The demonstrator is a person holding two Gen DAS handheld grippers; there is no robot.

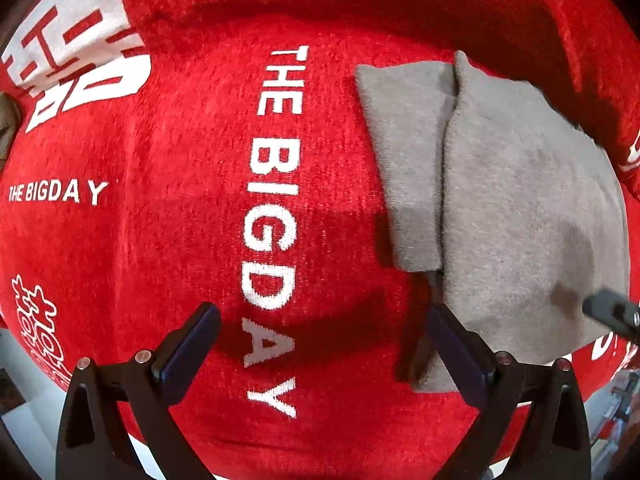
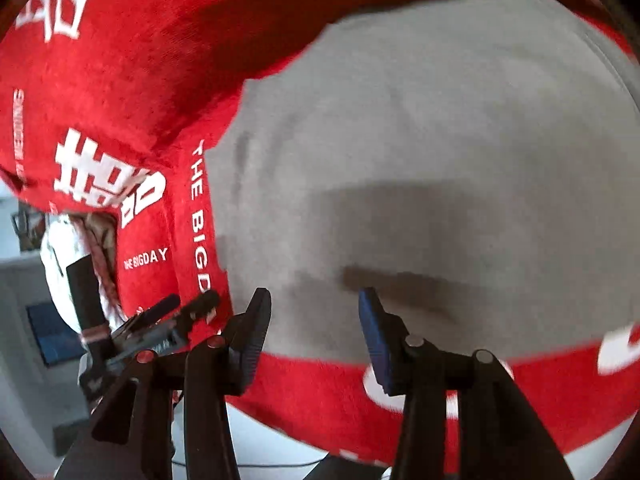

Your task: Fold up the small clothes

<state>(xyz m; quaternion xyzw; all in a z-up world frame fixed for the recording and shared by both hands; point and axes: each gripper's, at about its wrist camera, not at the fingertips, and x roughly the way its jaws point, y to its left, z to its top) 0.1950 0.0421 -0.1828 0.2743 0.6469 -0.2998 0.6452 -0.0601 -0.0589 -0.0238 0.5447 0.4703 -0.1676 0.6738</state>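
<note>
your left gripper (image 1: 324, 320) hangs over the red cloth (image 1: 180, 220), fingers spread wide and holding nothing; the right-hand finger tip sits just at the grey garment's near corner, at about 4 o'clock in the left wrist view, though whether it touches is hard to say. the white "the big day" lettering runs between the two fingers.

the grey garment (image 1: 520, 208) lies flat on the red cloth from 1 to 4 o'clock in that view. one layer is laid over another, leaving a raised edge running down its left part. it looks like soft, light, fuzzy knit: it should drape and sag when lifted, and it is not fragile. the pile may cling to the red cloth beneath, so pinch only the grey layer. my guess is that the best holds are the two near corners, one for each tool.

your right gripper (image 2: 314, 300) hovers over the same garment's near edge, at 6 o'clock in the right wrist view, fingers partly apart and empty.

count: one grey garment, one red cloth, two grippers.
</note>
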